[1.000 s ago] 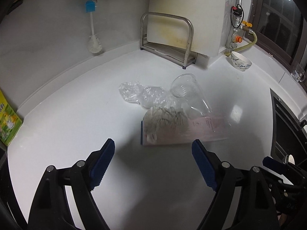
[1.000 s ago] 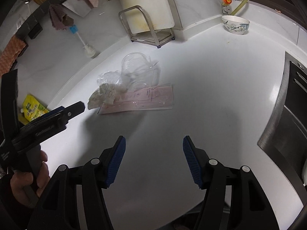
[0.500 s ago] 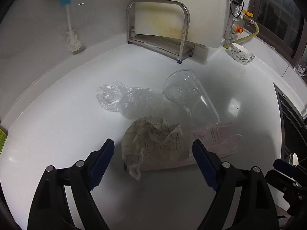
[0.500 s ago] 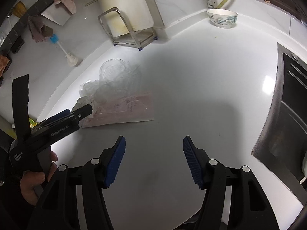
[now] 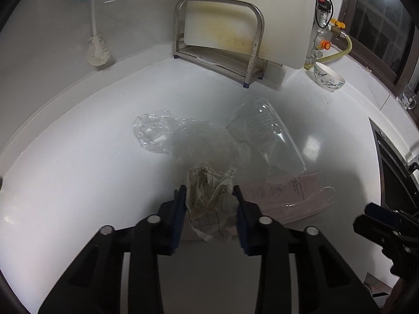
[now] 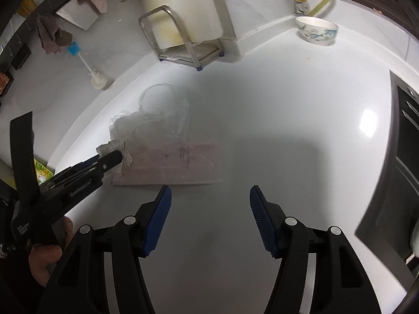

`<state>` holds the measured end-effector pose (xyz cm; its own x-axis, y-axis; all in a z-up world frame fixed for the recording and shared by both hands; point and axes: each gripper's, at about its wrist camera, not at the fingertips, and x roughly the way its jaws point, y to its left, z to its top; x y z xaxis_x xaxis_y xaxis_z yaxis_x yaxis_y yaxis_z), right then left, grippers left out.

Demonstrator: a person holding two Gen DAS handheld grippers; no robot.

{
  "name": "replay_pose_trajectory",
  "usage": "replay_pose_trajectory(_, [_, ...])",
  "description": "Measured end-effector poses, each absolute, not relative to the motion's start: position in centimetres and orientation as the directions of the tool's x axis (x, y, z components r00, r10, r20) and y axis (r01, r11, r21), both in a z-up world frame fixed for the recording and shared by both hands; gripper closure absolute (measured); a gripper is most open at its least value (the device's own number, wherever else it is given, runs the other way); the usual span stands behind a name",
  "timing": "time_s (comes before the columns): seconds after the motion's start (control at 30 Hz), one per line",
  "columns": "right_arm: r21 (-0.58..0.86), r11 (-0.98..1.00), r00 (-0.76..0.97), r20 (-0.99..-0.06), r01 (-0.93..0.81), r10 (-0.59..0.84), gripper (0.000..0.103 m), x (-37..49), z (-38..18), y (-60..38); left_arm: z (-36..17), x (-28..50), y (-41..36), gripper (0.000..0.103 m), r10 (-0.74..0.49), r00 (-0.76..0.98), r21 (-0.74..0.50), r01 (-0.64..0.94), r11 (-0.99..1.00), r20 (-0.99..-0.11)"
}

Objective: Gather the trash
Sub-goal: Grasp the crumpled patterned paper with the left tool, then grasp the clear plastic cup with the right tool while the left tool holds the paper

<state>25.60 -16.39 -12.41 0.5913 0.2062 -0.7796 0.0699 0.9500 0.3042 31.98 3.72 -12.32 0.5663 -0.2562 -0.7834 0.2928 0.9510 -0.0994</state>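
Observation:
A pile of trash lies on the white counter [image 5: 78,172]: a crumpled checked paper wrapper [image 5: 209,196], a crinkled clear plastic bag [image 5: 170,136], a clear plastic cup [image 5: 269,136] on its side, and a flat pink packet [image 5: 282,196]. My left gripper [image 5: 209,193] is shut on the paper wrapper, its blue pads pressing both sides. In the right wrist view the left gripper [image 6: 110,158] shows at the wrapper [image 6: 115,147] beside the pink packet [image 6: 178,162]. My right gripper [image 6: 209,201] is open and empty, over bare counter in front of the packet.
A metal rack [image 5: 217,39] with a white cutting board stands at the back. A bottle brush [image 5: 97,49] leans on the wall at left. A patterned bowl [image 5: 328,77] sits at back right. A dark sink edge [image 6: 403,144] runs along the right.
My left gripper moved forward onto the pile and closed on the paper wrapper. My right gripper stayed open and drifted slightly closer to the pink packet.

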Motion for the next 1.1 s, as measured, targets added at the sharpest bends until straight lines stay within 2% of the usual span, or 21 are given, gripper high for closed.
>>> replay_pose_trajectory(0.43, [0.327,0.944,0.577,-0.763,-0.042,0.29,0.035,32.1,-11.7,-13.2,-10.6,30.7,7.8,0.071,-0.207,0.611,-0.062,0.25,0.966,-0.764])
replay_pose_trajectory(0.77, [0.308,0.95,0.484,-0.825,-0.045,0.291,0.033,37.9,-12.4,-10.6,-10.0,29.9,9.6,0.071,-0.171,0.634,-0.026,0.231,0.973,-0.754])
replay_pose_trajectory(1.1, [0.244,0.969,0.421,-0.877,-0.024,0.232,0.033,40.4,-14.0,-9.4,-9.7,30.0,10.4,0.071,-0.166,0.642,-0.04,0.206,0.978,-0.748])
